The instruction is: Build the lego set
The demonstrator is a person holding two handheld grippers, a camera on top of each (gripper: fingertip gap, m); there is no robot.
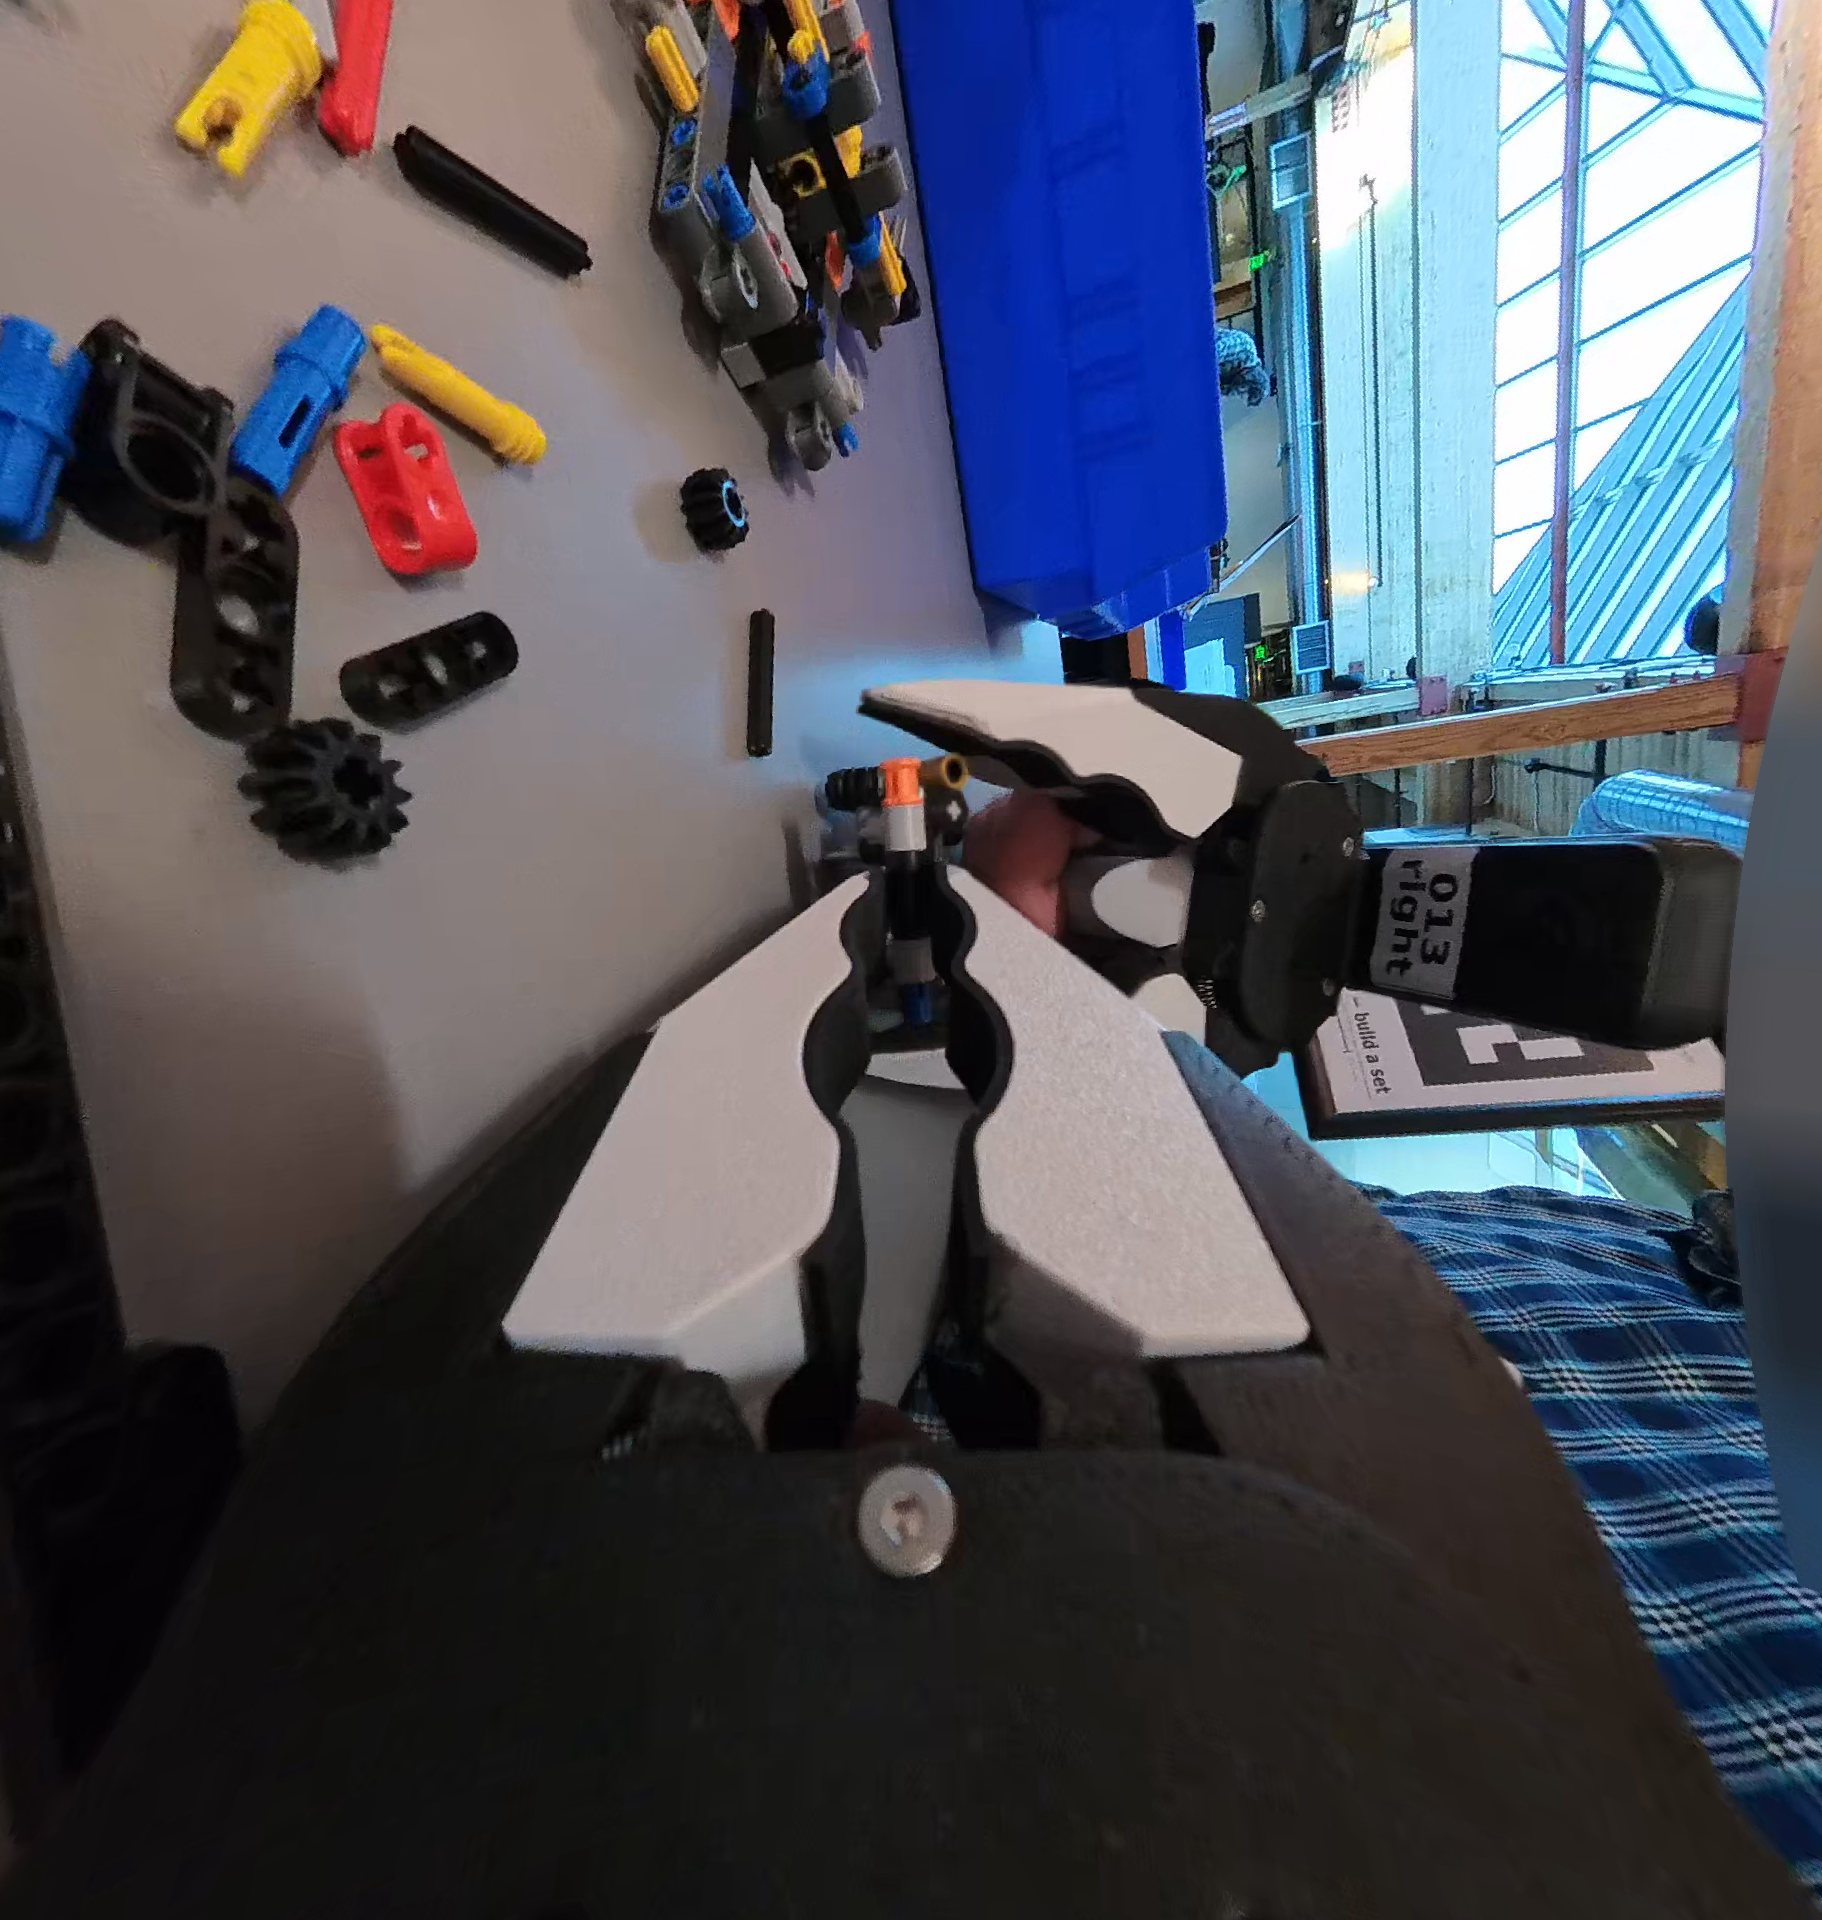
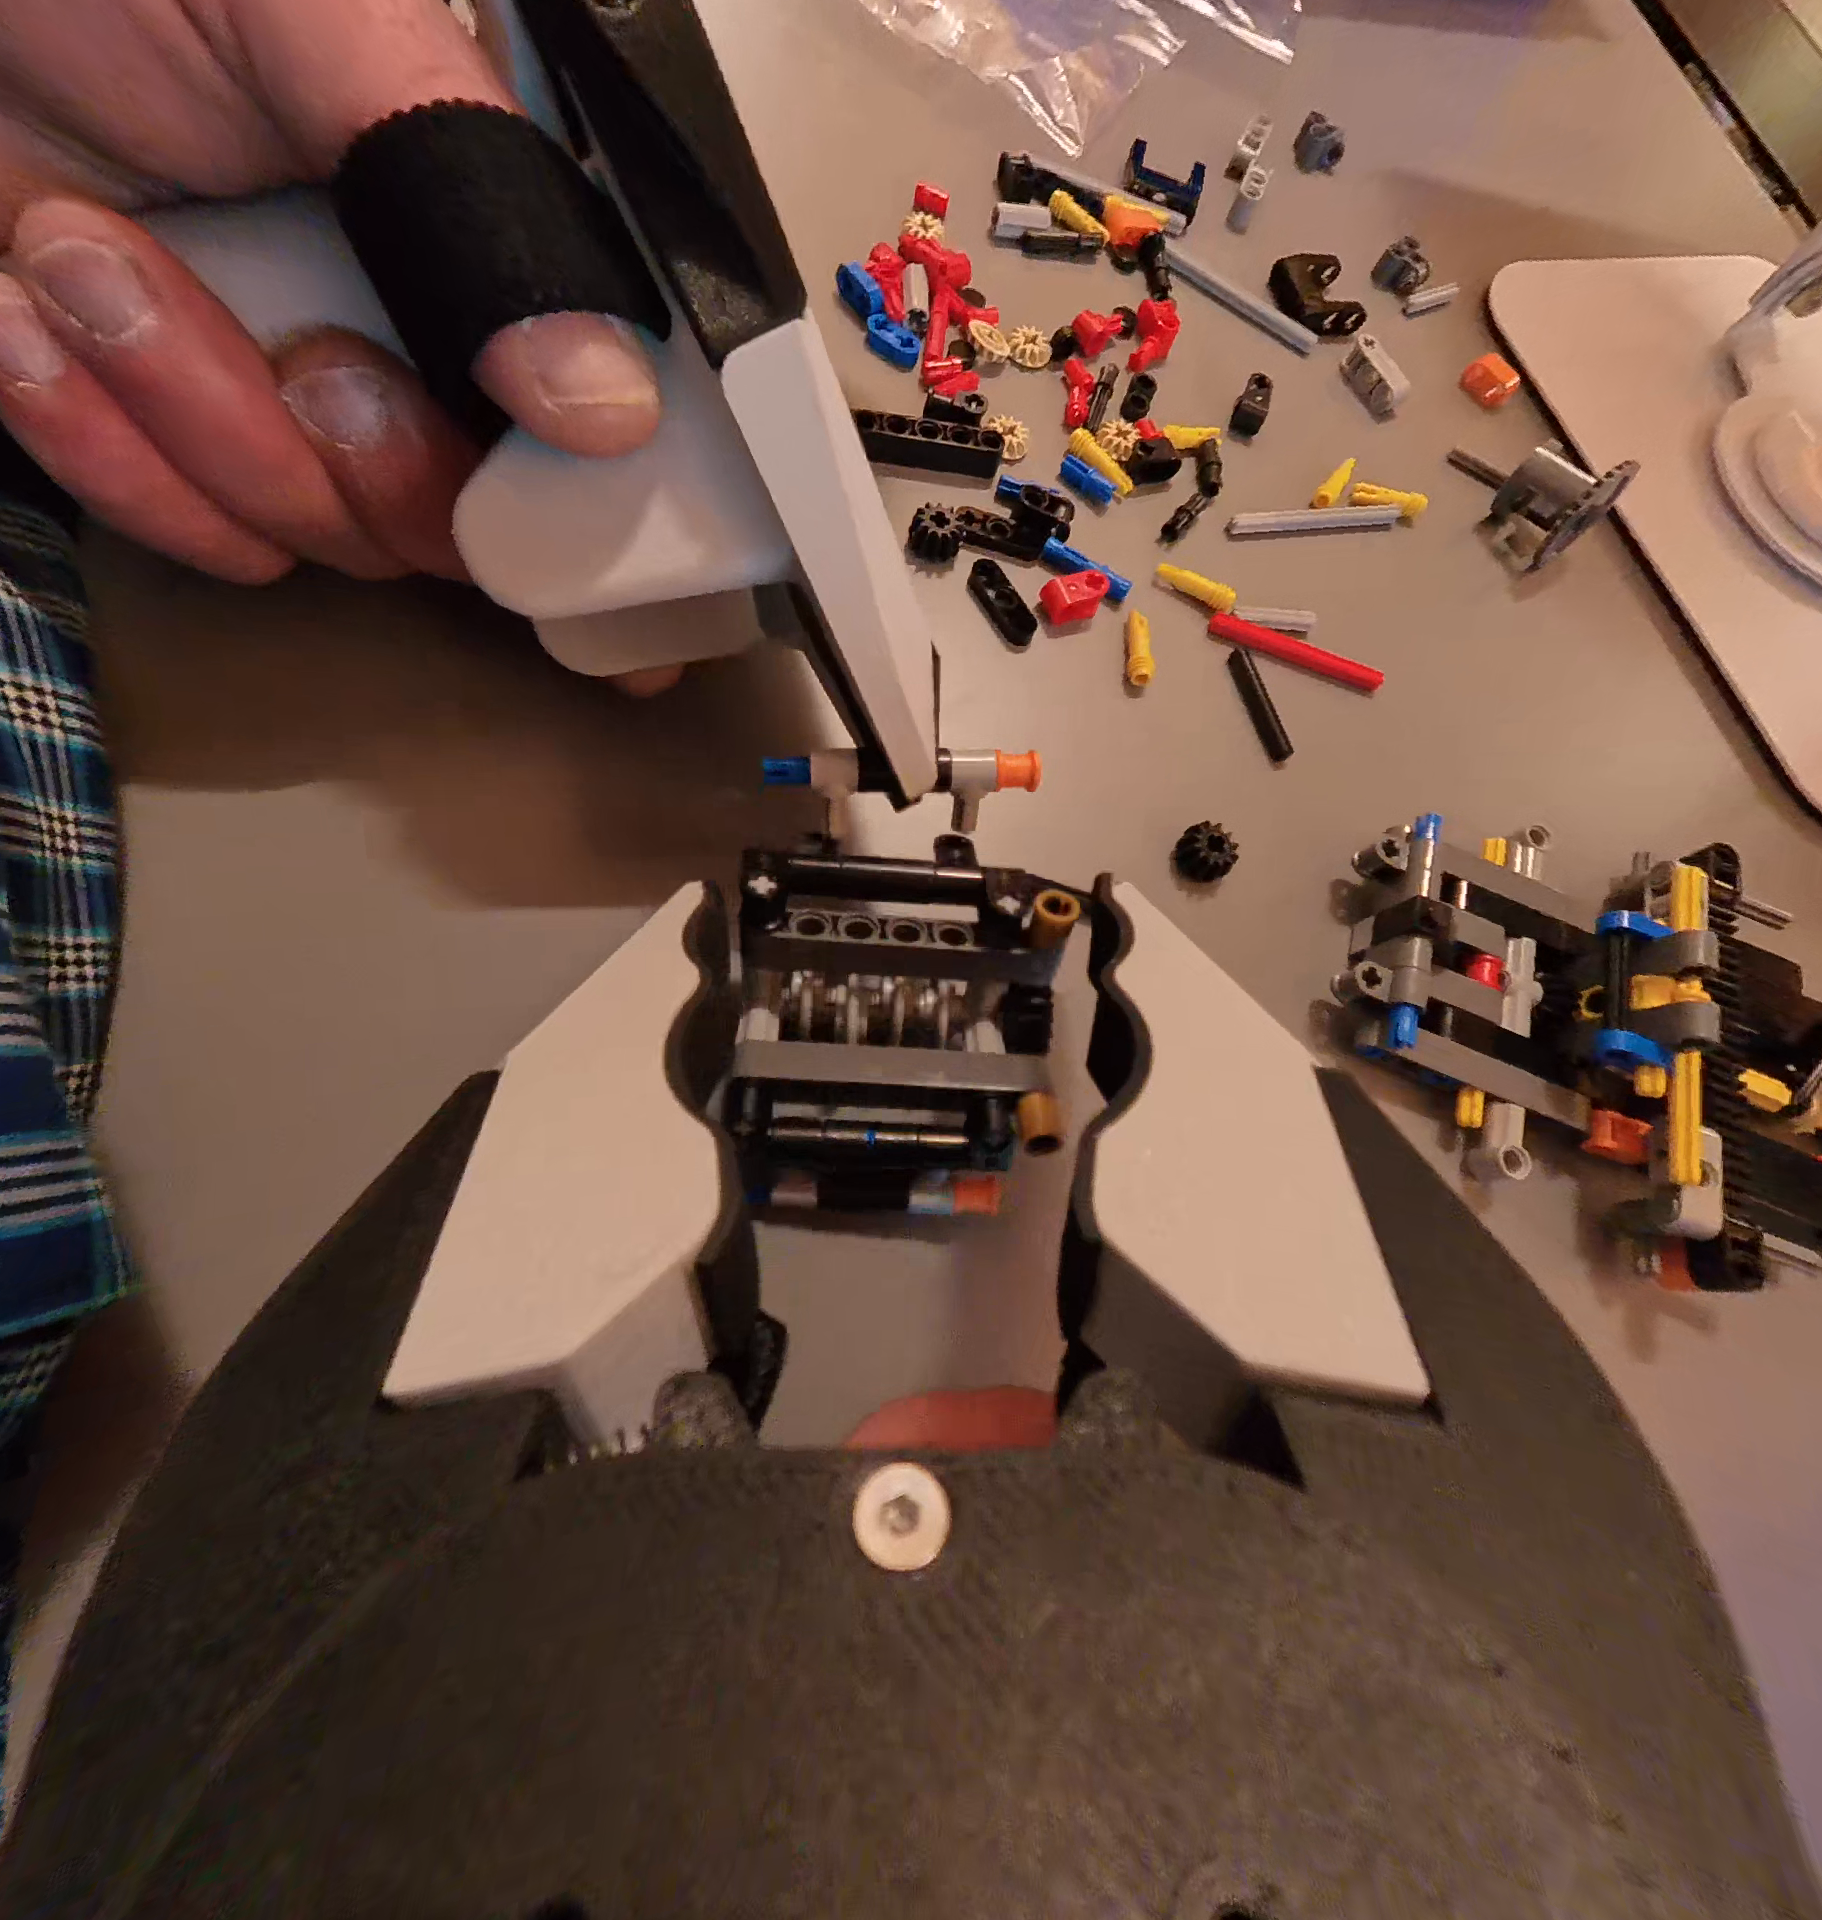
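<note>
The engine block (image 2: 886,1029), a small black and grey sub-assembly, is held between the fingers of the right gripper (image 2: 891,935), which is closed on its two short sides, apparently so that the top row of holes is left free. Its long axis is seen to run across the right wrist view, from one finger to the other, with the brown pins (image 2: 1050,920) at the right-hand end. Just above it a thin rod piece (image 2: 902,771) is carried in the left gripper (image 2: 902,764), which is clamped narrowly on the black middle; the blue tip (image 2: 785,769) is turned left and the orange tip (image 2: 1016,770) right, so the piece lies parallel to the block. Its two short grey stubs point down at the block, and a seating onto the top edge is judged to be the step in hand; whether contact is made cannot be told. In the left wrist view the same piece (image 1: 902,883) is seen end-on along the fingers, orange end away from the camera. The block is kept above the bench (image 2: 471,727), near its front edge. A loose black gear (image 2: 1205,850) lies just beside, the larger chassis (image 2: 1572,1023) further right, and the scattered spare parts (image 2: 1083,416) well behind.
</note>
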